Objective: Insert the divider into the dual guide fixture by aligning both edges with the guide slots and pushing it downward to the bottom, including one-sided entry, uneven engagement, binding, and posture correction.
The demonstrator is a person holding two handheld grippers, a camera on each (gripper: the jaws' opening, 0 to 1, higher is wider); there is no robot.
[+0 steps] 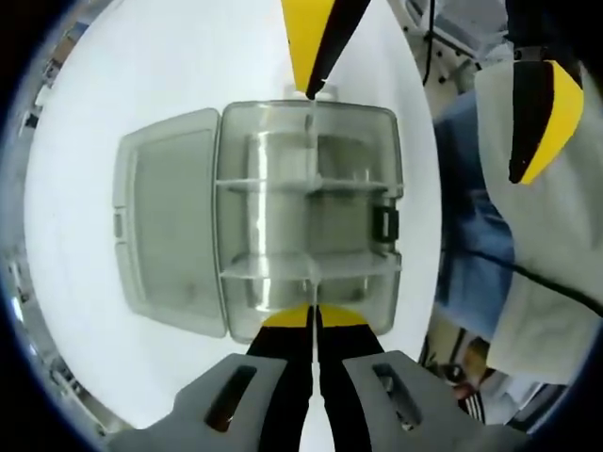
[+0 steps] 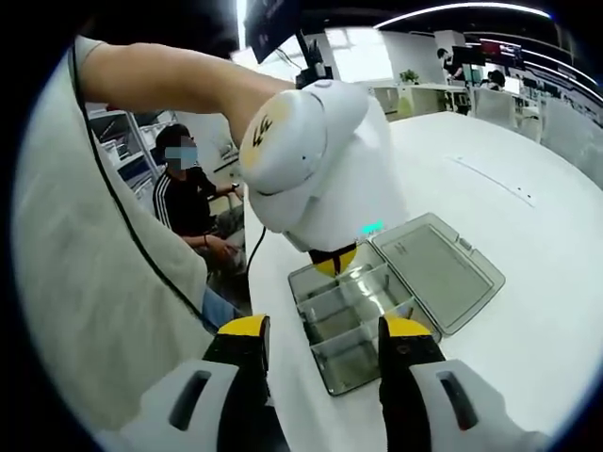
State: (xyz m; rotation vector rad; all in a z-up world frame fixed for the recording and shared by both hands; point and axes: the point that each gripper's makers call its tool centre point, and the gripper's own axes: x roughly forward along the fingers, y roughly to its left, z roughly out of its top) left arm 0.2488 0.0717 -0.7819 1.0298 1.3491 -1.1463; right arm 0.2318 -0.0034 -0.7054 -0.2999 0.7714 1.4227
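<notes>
A clear plastic box (image 1: 377,118) lies on the white table with its lid (image 1: 170,226) swung open to the left; two cross walls split it. A thin clear divider (image 1: 310,141) runs lengthwise down the middle, standing in the end slots. My left gripper (image 1: 314,318) is shut on the divider's near end at the box wall. One of the right gripper's yellow fingers (image 1: 316,42) hovers by the divider's far end, the other (image 1: 537,122) far off to the side. In the right gripper view my right gripper (image 2: 325,334) is open above the box (image 2: 353,363), with the left gripper (image 2: 334,262) pressed into it.
The white table (image 2: 528,188) stretches wide around the box. The open lid (image 2: 438,268) takes up room beside it. A person's arm and light sleeve (image 2: 85,282) fill the left side. Another person (image 2: 193,202) sits beyond the table edge.
</notes>
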